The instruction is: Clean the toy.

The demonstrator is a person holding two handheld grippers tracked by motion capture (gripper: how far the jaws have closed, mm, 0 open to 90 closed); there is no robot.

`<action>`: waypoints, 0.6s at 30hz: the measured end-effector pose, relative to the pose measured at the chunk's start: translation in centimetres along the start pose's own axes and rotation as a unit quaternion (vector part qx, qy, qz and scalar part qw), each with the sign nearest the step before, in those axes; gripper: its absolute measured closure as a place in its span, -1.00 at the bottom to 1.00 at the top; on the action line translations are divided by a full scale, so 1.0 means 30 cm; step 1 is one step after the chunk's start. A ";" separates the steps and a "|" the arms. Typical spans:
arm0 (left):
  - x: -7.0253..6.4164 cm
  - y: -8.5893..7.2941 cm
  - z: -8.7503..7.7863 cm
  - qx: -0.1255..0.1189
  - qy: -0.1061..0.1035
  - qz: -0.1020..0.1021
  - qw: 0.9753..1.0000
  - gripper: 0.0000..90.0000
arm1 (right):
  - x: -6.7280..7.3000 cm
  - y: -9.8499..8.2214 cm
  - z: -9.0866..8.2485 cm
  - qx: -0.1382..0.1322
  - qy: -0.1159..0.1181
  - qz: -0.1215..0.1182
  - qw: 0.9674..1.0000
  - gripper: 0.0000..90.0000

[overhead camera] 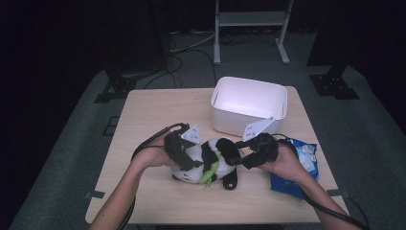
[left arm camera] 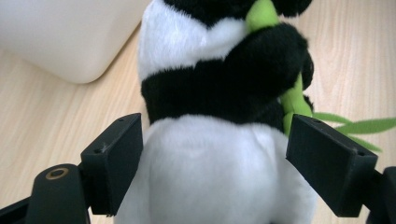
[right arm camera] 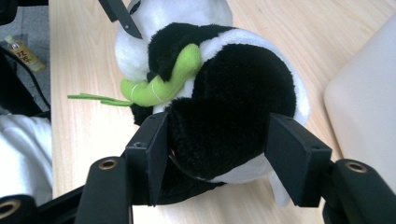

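On table: both tongs (overhead camera: 189, 155) (overhead camera: 242, 155) grip panda (overhead camera: 210, 163) | high view adds bin (overhead camera: 249, 103)

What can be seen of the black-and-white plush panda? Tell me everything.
The black-and-white plush panda is a soft, furry toy with a white body, a black band and black limbs, hugging a green felt bamboo stalk with thin leaves. It lies on its side on the light wooden table, in front of the white plastic bin. The left gripper brackets its white end, the right gripper its black part, jaws against the fur.
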State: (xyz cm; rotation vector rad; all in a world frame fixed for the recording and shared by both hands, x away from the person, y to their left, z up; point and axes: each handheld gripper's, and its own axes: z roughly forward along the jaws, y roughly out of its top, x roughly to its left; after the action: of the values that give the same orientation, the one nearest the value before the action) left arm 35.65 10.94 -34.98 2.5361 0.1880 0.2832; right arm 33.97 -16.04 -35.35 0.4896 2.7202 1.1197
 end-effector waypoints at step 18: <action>0.002 -0.024 -0.030 -0.001 0.007 -0.007 1.000 -0.56 | -0.004 0.000 -0.014 -0.004 -0.009 -0.001 1.000 -0.09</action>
State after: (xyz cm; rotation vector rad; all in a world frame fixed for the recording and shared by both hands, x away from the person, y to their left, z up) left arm 35.45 12.02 -34.65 2.5311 0.2096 0.2958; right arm 33.98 -16.36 -35.04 0.4943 2.6985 1.1198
